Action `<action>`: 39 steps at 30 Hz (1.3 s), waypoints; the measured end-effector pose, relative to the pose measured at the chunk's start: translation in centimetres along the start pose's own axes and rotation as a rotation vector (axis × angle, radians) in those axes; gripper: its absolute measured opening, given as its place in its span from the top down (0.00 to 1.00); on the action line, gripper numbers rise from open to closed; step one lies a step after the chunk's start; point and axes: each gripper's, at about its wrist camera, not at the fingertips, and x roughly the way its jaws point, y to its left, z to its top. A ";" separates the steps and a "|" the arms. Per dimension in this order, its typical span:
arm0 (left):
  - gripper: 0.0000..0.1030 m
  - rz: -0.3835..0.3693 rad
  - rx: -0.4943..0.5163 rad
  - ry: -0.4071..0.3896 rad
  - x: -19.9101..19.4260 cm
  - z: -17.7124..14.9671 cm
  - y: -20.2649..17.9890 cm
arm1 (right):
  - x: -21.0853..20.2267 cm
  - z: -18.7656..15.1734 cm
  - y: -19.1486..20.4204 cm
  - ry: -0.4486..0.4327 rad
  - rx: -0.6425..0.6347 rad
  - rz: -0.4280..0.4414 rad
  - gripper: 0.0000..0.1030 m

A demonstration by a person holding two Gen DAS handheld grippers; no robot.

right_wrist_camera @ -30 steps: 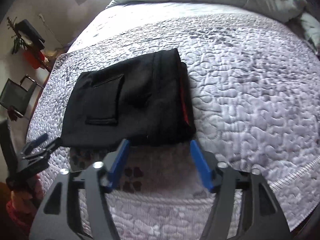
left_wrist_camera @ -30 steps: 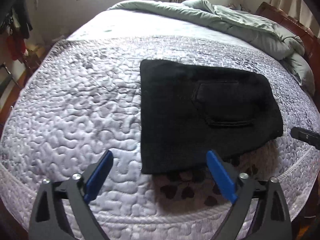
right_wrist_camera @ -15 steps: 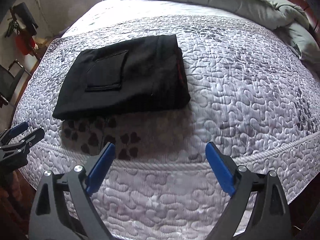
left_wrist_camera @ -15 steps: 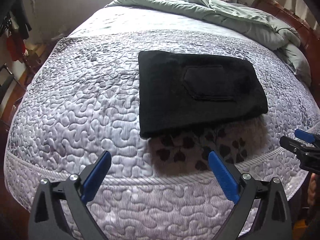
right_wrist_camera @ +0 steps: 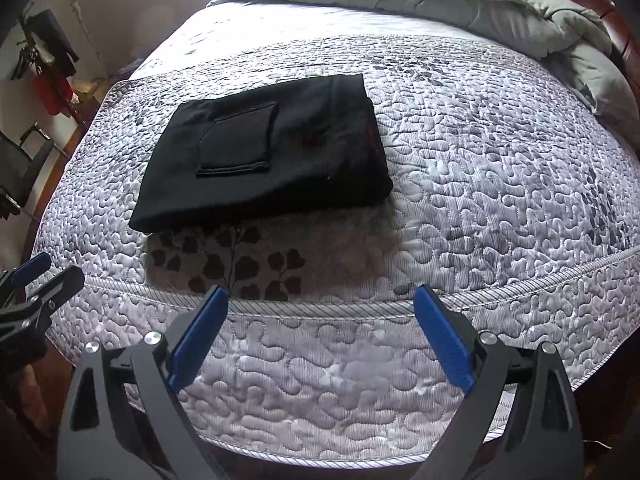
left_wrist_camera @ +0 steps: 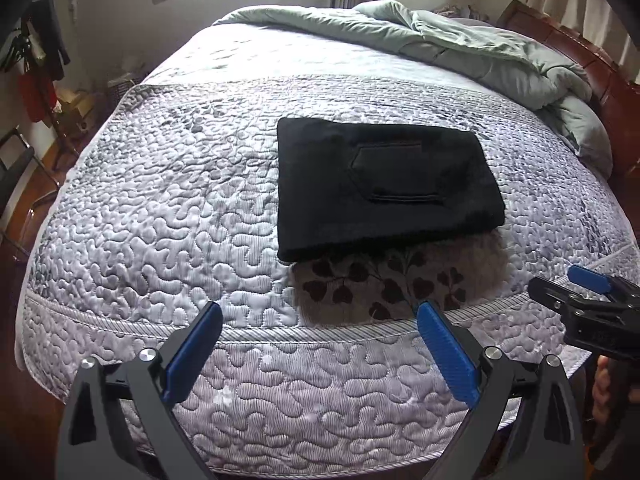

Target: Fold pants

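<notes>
The black pants (left_wrist_camera: 384, 184) lie folded into a flat rectangle on the quilted bed, back pocket facing up; they also show in the right wrist view (right_wrist_camera: 264, 152). My left gripper (left_wrist_camera: 320, 320) is open and empty, hovering over the bed's front edge, well short of the pants. My right gripper (right_wrist_camera: 320, 304) is open and empty, also back at the front edge. Each gripper shows at the side of the other's view: the right one (left_wrist_camera: 588, 300) and the left one (right_wrist_camera: 32, 280).
A brown leaf-print cloth (left_wrist_camera: 384, 288) lies under the pants' near edge. A grey-green duvet (left_wrist_camera: 460, 44) is bunched at the far right by the wooden headboard (left_wrist_camera: 592, 64). A chair (right_wrist_camera: 24, 160) and hanging clothes stand left of the bed.
Both grippers have pulled back from the pants' near edge toward the front of the bed, and the right gripper's jaws have spread wider. The folded pants lie still.
</notes>
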 end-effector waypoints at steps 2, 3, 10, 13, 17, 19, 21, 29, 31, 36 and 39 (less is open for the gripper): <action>0.05 0.002 0.007 -0.005 -0.3 0.0 -0.2 | -0.1 0.1 0.1 0.002 0.004 0.000 0.09; 0.05 0.005 0.011 -0.007 -0.4 0.0 -0.3 | -0.2 0.1 0.0 0.000 0.006 0.003 0.09; 0.05 0.020 0.016 0.000 -0.5 -0.1 -0.3 | -0.7 0.3 0.4 -0.008 0.003 0.000 0.08; 0.05 0.025 0.021 -0.001 -0.5 0.0 -0.3 | -0.6 0.4 0.5 -0.005 0.002 0.003 0.08; 0.05 0.029 0.024 0.004 -0.4 -0.1 -0.4 | -0.5 0.4 0.5 -0.001 -0.001 0.001 0.08; 0.05 0.028 0.022 0.008 -0.3 -0.1 -0.3 | -0.4 0.5 0.5 0.002 -0.001 0.003 0.08; 0.05 0.025 0.021 0.011 -0.2 -0.1 -0.3 | -0.4 0.5 0.6 0.002 -0.001 0.002 0.08; 0.05 0.027 0.024 0.017 0.0 0.0 -0.4 | -0.2 0.4 0.6 0.005 -0.001 0.002 0.08; 0.05 0.027 0.022 0.018 0.1 0.0 -0.4 | -0.1 0.4 0.6 0.008 -0.001 0.002 0.08; 0.05 0.023 0.024 0.017 0.1 -0.2 -0.4 | 0.1 0.2 0.6 0.013 0.000 -0.001 0.08; 0.05 0.023 0.024 0.019 0.2 -0.2 -0.4 | 0.3 0.1 0.5 0.018 0.004 -0.004 0.08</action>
